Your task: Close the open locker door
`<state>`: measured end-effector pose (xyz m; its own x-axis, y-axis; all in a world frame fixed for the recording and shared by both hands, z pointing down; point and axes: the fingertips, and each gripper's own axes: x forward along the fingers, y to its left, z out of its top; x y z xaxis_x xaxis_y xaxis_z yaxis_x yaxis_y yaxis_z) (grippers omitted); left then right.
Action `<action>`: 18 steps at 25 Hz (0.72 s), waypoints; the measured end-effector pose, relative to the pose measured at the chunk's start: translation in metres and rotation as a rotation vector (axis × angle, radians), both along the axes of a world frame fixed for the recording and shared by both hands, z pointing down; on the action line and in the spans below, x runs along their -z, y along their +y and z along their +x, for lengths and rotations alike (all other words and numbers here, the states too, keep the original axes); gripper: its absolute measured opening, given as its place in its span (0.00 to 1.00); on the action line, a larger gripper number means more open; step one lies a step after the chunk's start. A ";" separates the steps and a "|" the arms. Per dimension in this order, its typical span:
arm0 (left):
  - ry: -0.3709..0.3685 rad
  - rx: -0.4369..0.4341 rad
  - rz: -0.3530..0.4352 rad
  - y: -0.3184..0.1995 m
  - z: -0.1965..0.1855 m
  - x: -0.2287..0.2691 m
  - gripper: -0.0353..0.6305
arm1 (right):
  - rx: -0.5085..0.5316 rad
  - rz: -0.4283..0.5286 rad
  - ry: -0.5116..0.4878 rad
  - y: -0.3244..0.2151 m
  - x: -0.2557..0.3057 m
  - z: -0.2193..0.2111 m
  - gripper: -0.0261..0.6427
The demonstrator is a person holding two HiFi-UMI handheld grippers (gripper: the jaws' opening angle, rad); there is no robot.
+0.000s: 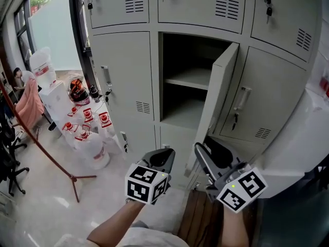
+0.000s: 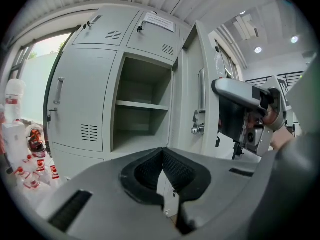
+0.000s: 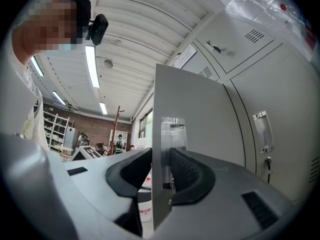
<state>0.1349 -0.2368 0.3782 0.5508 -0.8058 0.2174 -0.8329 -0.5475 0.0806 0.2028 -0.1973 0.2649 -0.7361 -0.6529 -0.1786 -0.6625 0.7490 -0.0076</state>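
Observation:
The grey locker door [image 1: 218, 94] stands swung out from its open compartment [image 1: 190, 86], which has one shelf inside. My right gripper [image 1: 198, 149] is at the door's free lower edge. In the right gripper view its jaws [image 3: 161, 154] straddle the door [image 3: 200, 114], one pad against each face next to the metal handle [image 3: 172, 134]. My left gripper [image 1: 163, 153] hovers just left of it, below the opening. Its jaws [image 2: 162, 151] meet with nothing between them, and they face the compartment [image 2: 142, 104] and the door [image 2: 187, 99].
Shut locker doors surround the opening, some with keys hanging in them. Several water jugs with red caps [image 1: 90, 138] stand on the floor at the left, beside a red stand's pole [image 1: 46, 153]. A white plastic-wrapped bulk [image 1: 308, 127] is close on the right.

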 end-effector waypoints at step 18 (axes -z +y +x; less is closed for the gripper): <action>0.025 0.052 -0.003 -0.021 -0.038 -0.001 0.06 | -0.084 0.027 0.030 -0.030 0.001 -0.046 0.20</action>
